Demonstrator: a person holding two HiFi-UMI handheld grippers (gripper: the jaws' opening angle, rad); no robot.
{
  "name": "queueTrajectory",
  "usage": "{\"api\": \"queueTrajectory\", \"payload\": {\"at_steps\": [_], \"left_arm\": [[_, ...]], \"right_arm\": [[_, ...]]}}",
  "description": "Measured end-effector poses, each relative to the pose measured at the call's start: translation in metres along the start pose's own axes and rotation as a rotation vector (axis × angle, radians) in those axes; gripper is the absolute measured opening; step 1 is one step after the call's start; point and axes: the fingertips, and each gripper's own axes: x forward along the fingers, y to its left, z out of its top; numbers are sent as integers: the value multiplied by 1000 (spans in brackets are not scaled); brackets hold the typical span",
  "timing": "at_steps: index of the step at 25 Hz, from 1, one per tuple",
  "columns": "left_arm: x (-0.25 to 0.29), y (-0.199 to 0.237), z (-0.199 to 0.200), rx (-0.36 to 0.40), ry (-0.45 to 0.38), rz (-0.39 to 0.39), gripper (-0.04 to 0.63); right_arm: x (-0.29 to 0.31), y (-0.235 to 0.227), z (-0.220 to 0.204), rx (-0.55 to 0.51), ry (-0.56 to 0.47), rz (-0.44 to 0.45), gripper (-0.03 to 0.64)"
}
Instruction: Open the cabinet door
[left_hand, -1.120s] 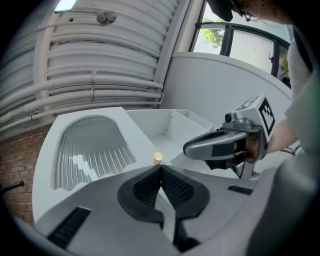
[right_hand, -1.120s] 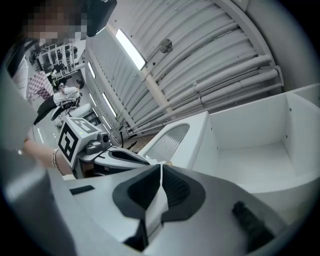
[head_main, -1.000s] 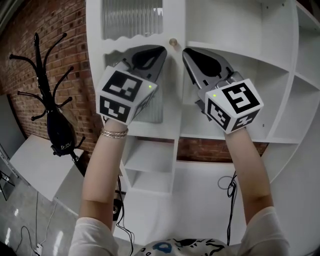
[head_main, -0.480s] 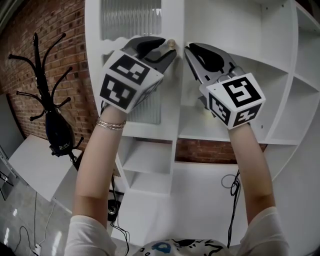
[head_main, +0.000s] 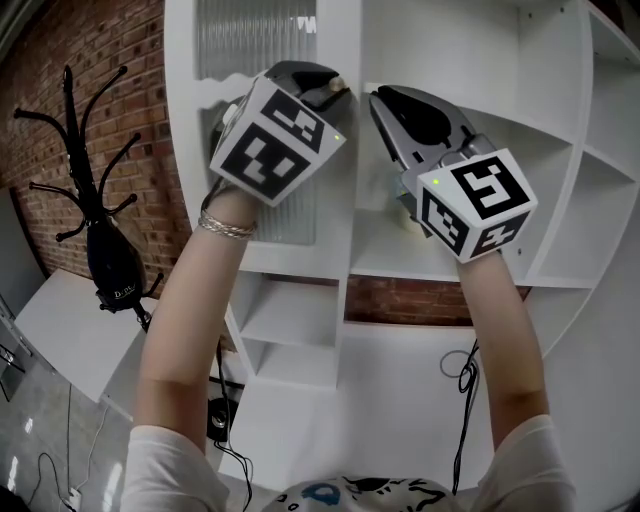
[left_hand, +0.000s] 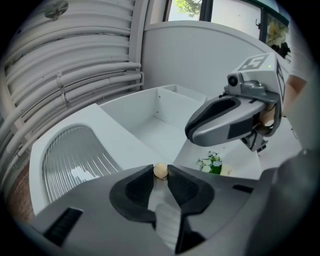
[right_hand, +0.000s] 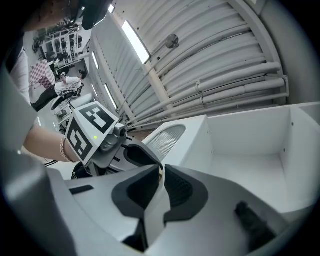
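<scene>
Knob (left_hand: 160, 170) is pinched by the left gripper (head_main: 328, 90), jaws just closed onto it | right gripper (right_hand: 161, 172) is held shut, empty, just right | door (head_main: 255, 30) extends left of knob

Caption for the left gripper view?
Left hand-held gripper, jaws just closing, pinches small round wooden knob on white cabinet door.

White cabinet shelf (left_hand: 192, 150), small flower sprig (left_hand: 212, 163) atop
</scene>
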Motion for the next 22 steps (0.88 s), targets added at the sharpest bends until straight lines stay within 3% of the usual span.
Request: {"api": "queueTrajectory", "payload": {"at_steps": [10, 22], "left_arm": [[1, 6, 1, 22, 0, 51, 95], [-27, 0, 14, -112, -104, -19, 89]], "right_arm": [[6, 5, -10, 44, 23, 13, 29], [-5, 14, -15, 74, 32, 8, 29]]}}
